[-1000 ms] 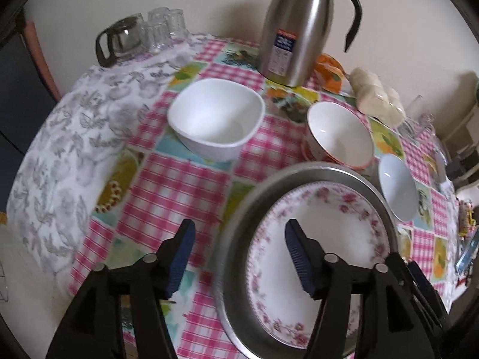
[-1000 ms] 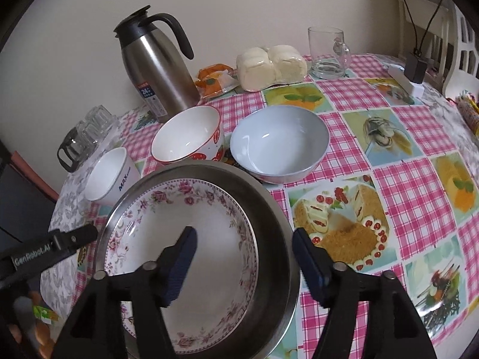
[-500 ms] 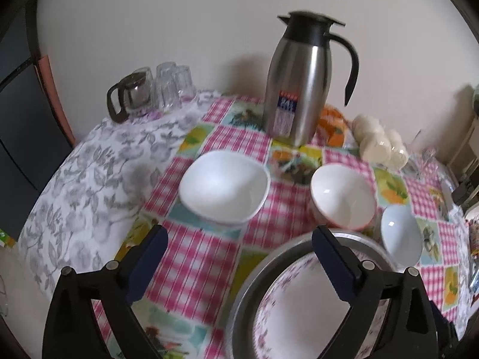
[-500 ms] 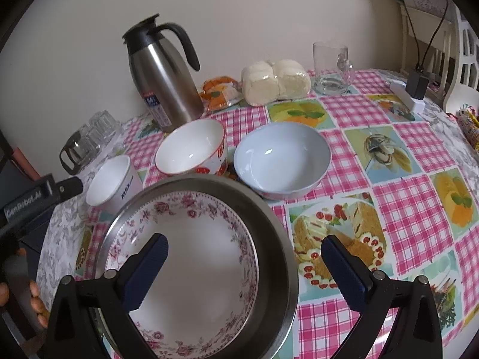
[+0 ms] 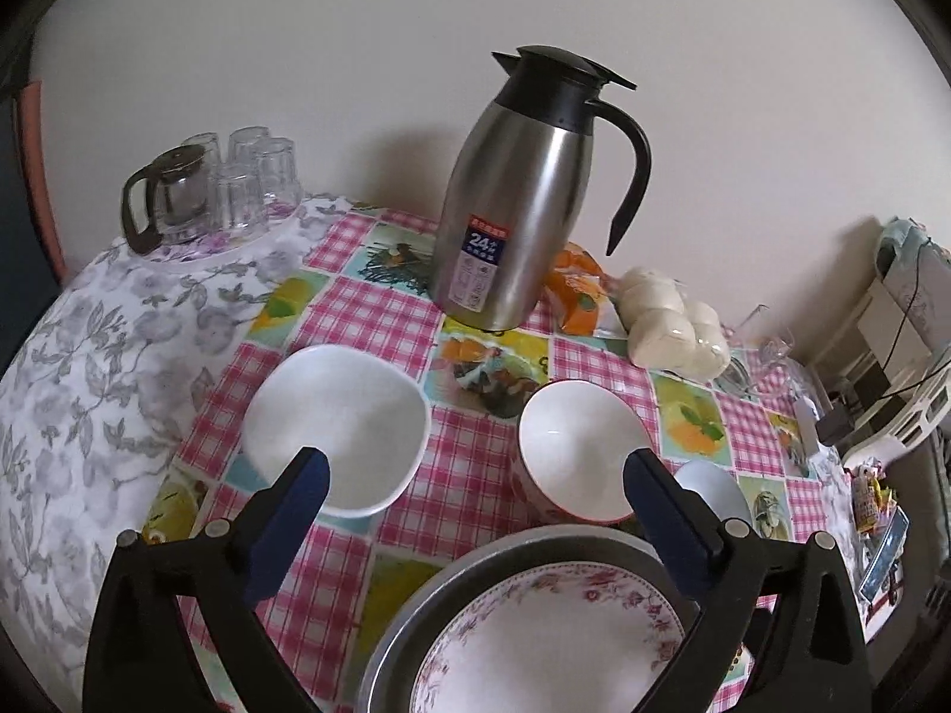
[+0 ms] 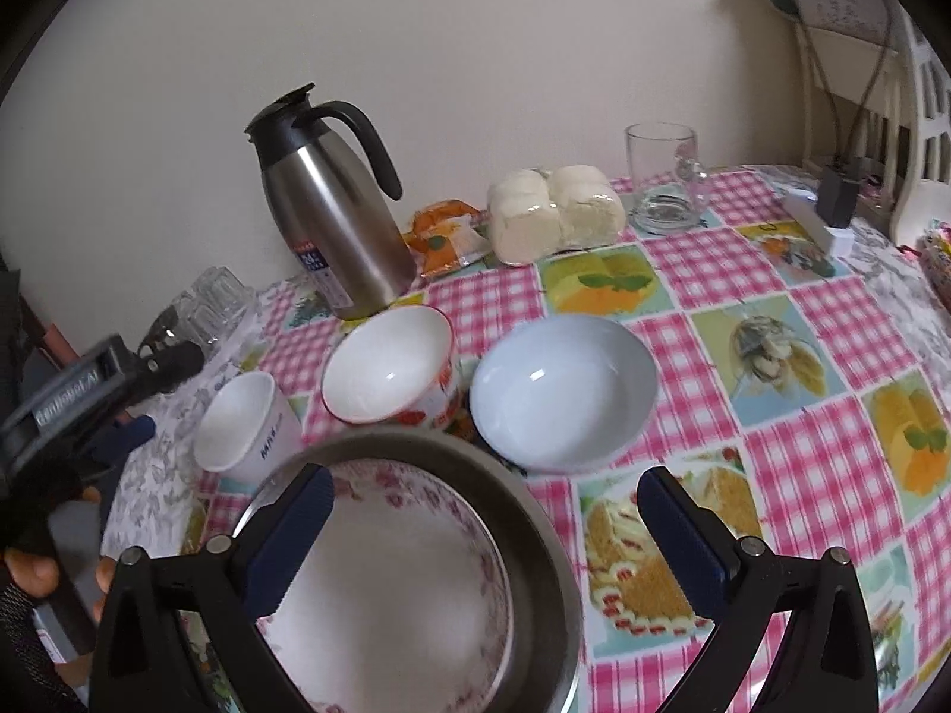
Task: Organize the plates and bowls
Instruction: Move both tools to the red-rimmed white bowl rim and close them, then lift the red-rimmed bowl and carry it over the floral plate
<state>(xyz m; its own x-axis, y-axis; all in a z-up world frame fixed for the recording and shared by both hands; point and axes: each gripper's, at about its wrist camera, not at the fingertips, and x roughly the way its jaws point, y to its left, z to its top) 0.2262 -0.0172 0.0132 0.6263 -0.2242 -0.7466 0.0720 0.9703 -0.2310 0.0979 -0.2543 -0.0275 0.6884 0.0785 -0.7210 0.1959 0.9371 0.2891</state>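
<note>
Both tongs have spread wide and lifted off the metal tray since a second ago. Left tongs stand apart with nothing between their pads; right tongs likewise gape, gripping nothing. On the checked bench, the metal tray lies at the near edge with the flowered plate inside it. Just behind the tray sit the pale blue bowl, the red-patterned bowl and, further left, the white square bowl. Beyond the tray, by the wall, stands the steel flask.
</note>
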